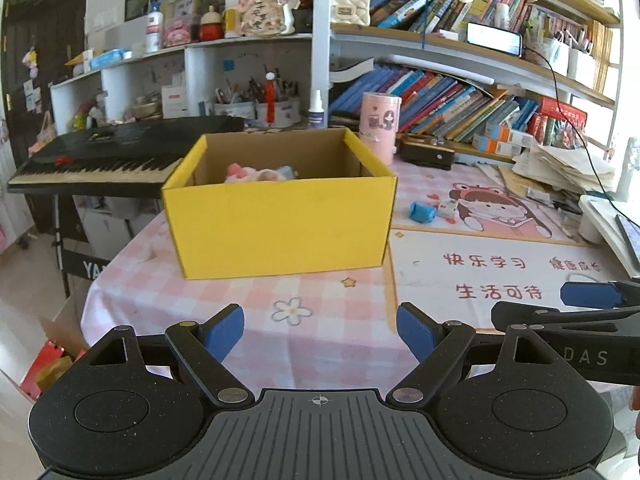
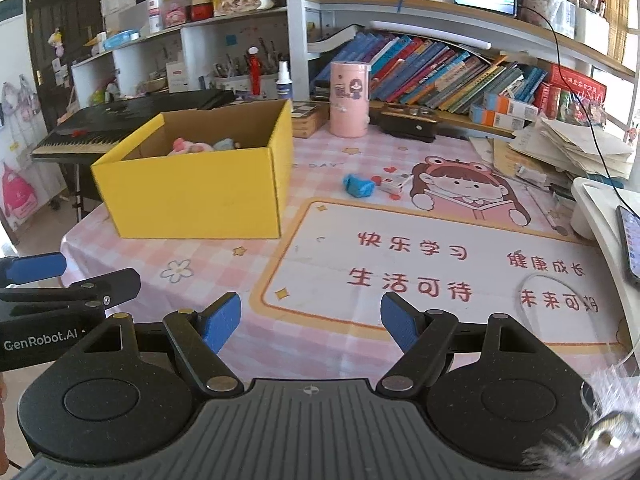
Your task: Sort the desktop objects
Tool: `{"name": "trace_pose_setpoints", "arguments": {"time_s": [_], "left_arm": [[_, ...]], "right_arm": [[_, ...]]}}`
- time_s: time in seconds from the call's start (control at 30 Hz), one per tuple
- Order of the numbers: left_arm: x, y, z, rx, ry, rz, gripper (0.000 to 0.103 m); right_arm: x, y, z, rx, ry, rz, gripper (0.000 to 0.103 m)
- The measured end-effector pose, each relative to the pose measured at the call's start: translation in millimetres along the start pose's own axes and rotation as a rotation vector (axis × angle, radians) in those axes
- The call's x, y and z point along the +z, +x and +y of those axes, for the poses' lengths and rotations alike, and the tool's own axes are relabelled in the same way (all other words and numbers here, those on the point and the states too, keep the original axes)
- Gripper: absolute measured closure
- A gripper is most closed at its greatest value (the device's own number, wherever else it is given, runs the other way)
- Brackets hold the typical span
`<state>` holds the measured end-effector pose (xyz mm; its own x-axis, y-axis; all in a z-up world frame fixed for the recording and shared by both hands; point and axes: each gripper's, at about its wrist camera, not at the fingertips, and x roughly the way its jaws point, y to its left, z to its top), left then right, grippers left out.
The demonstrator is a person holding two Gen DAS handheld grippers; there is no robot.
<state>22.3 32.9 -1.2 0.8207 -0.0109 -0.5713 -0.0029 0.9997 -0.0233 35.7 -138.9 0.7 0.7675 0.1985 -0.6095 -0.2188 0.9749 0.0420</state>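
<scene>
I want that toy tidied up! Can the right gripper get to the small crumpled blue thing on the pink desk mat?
Probably yes. The right gripper is open and empty, and only bare pink desk mat lies before the small crumpled blue thing. The yellow cardboard box sits off to its left.

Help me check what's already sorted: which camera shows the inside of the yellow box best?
The right wrist view: it looks down across the yellow box from its corner, so the pink and pale blue soft items show. The left wrist view faces the box front-on, whose wall hides most of them.
</scene>
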Motion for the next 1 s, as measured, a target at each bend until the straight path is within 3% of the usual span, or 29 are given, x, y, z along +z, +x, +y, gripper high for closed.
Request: {"name": "trace_pose_setpoints", "arguments": {"time_s": [0.63,1.0], "left_arm": [[24.4,65.1,-67.2,-0.104,0.067,0.066,0.017],[54.0,110.2,-116.0,-0.12,0.051,0.048,0.017]], "right_arm": [[12.7,36.9,-74.7,-0.09,0.079,0.066,0.027],[47.2,65.9,-133.4,-0.138,0.08,0.039,0.028]]}}
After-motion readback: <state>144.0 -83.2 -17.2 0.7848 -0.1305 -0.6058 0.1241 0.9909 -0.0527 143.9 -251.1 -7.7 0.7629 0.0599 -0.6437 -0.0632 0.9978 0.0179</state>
